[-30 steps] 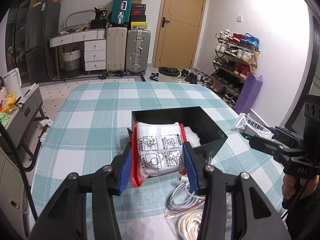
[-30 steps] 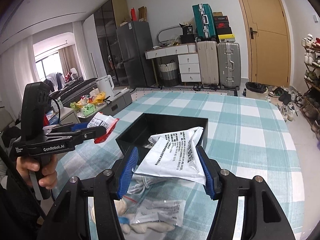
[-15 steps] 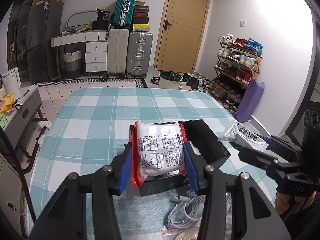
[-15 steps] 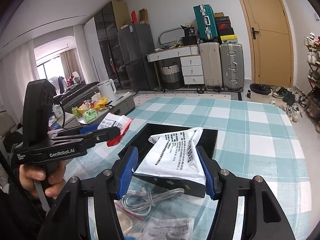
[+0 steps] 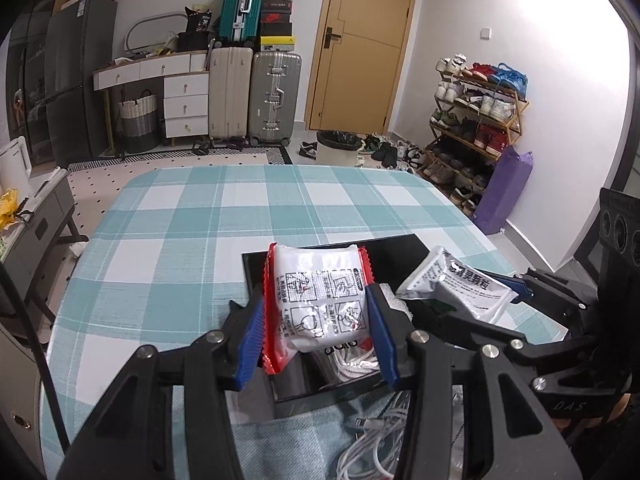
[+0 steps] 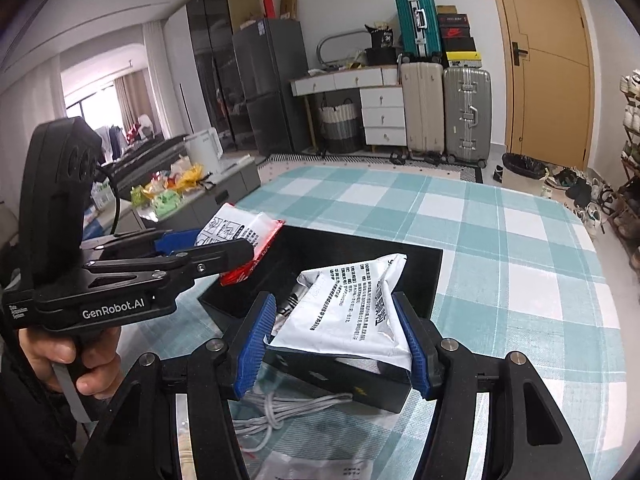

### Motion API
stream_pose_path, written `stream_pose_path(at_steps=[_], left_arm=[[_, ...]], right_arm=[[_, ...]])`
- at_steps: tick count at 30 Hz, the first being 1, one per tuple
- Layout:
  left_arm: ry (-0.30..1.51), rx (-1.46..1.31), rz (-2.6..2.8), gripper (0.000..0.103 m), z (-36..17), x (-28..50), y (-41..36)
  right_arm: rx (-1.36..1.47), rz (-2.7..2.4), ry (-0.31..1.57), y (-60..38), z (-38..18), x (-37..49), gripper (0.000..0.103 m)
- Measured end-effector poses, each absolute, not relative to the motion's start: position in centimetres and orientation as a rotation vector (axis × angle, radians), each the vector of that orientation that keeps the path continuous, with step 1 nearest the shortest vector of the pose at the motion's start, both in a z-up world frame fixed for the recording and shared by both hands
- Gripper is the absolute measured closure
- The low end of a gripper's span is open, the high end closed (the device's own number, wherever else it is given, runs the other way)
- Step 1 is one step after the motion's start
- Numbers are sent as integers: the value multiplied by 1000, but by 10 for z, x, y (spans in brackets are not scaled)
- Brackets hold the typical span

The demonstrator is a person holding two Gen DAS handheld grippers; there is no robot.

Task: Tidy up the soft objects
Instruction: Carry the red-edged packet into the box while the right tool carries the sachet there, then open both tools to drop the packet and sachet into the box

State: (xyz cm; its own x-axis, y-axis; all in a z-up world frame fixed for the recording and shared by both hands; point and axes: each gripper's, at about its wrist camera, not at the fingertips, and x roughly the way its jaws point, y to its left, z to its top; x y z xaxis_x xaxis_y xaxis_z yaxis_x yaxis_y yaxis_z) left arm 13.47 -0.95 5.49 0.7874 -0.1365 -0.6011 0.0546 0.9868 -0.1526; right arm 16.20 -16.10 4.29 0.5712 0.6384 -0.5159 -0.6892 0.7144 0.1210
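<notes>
Red-edged pouch (image 5: 320,304) and white sachet (image 6: 352,312) carried over the black box (image 6: 416,276).
Both jaws grip; next, lower and release inside, box at 12 o'clock on the counter (image 5: 168,256).

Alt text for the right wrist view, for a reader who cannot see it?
The right gripper clamps a white printed pouch over an open black box on a teal checked tablecloth. At left, the left gripper grips a red-edged white packet beside the box.

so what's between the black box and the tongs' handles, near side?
A tangle of white cables on the checked cloth, right against the black box; seen in both wrist views.
</notes>
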Motion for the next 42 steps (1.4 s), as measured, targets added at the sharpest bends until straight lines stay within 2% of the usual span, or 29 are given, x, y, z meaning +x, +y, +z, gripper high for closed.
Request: stream_pose_path(at_steps=[19, 31, 40, 42], left_arm=[[730, -98, -133, 56, 30, 159, -18], [735, -85, -150, 56, 28, 154, -21], [745, -76, -163, 56, 26, 150, -26], [748, -76, -166, 55, 26, 149, -26]], right_arm=[[-276, 775, 639, -137, 18, 201, 44], [-245, 787, 720, -135, 15, 198, 44], [-262, 768, 679, -136, 15, 191, 43], [-302, 743, 643, -135, 16, 188, 40]])
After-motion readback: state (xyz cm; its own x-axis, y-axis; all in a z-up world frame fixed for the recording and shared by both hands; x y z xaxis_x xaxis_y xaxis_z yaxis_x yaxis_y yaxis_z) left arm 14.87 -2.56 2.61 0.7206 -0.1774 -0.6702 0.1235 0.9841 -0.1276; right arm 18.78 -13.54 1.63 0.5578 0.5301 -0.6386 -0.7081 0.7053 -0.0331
